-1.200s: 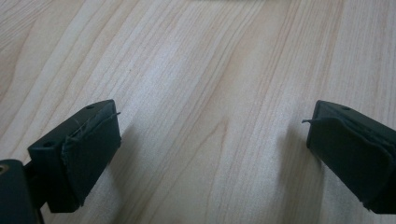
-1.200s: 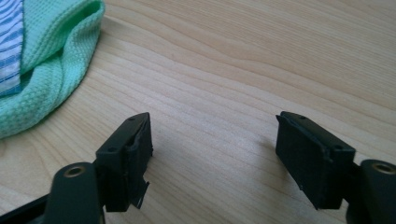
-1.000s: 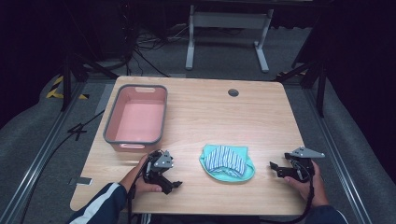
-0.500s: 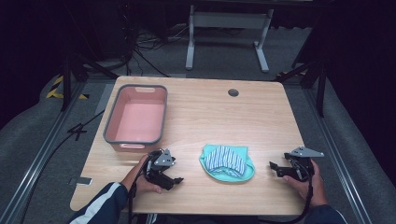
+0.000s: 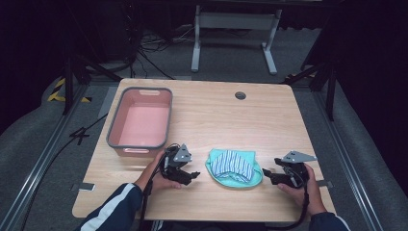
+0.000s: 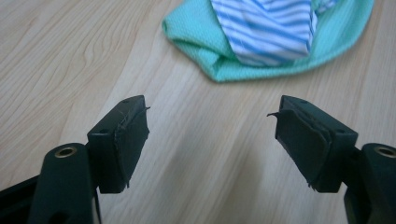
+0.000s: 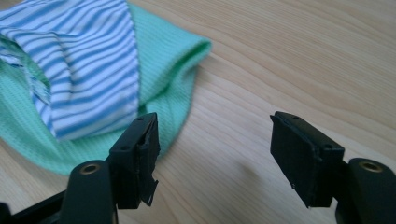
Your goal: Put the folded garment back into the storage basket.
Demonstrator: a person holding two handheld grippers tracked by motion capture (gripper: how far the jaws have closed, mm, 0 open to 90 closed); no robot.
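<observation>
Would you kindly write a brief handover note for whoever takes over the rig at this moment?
Left tongs: open, nothing between the jaws, which have just been closing; they sit left of the cloth.
Right tongs: open, empty, jaws also just closing; they sit right of the cloth.
Cloth: bunched green and striped fabric at the front of the table, untouched.
Bin: pink, empty, back left.
Done: both tongs are at the cloth.
Left: probably grasp the cloth; nothing is gripped yet.

From above our side we look forward and down on the whole table (image 5: 216, 115). Each claw camera sits low and close, looking along its jaws over the tabletop; both share the folded cloth (image 6: 261, 37) just ahead of the jaws.
</observation>
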